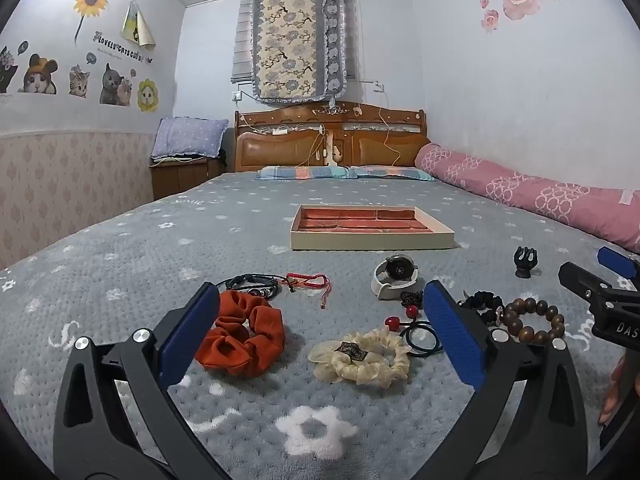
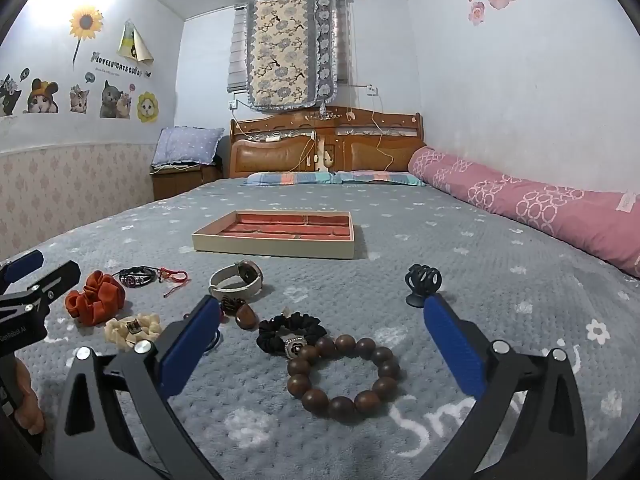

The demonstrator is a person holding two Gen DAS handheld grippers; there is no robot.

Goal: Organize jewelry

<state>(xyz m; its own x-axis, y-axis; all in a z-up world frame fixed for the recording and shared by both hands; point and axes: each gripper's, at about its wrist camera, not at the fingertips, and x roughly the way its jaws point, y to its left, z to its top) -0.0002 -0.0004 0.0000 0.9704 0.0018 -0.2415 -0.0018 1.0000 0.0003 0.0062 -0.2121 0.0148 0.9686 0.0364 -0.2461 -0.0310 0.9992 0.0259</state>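
Note:
Jewelry lies on the grey bedspread. My left gripper (image 1: 320,300) is open over an orange scrunchie (image 1: 244,336) and a cream scrunchie (image 1: 362,358). Beyond them lie black cord bracelets (image 1: 252,282), a red string bracelet (image 1: 310,280), a white-strap watch (image 1: 394,276) and red-bead hair ties (image 1: 416,326). My right gripper (image 2: 322,310) is open over a brown wooden bead bracelet (image 2: 344,376) and a black scrunchie (image 2: 290,330). A black claw clip (image 2: 422,282) stands by its right finger. The compartmented tray (image 1: 372,238) with red lining lies farther back, empty; it also shows in the right wrist view (image 2: 276,246).
A rolled pink quilt (image 1: 532,196) runs along the right wall. Striped pillows (image 1: 344,172) and a wooden headboard (image 1: 328,140) are at the far end. A nightstand with a blue pillow (image 1: 188,140) stands at far left. Each gripper shows at the edge of the other's view.

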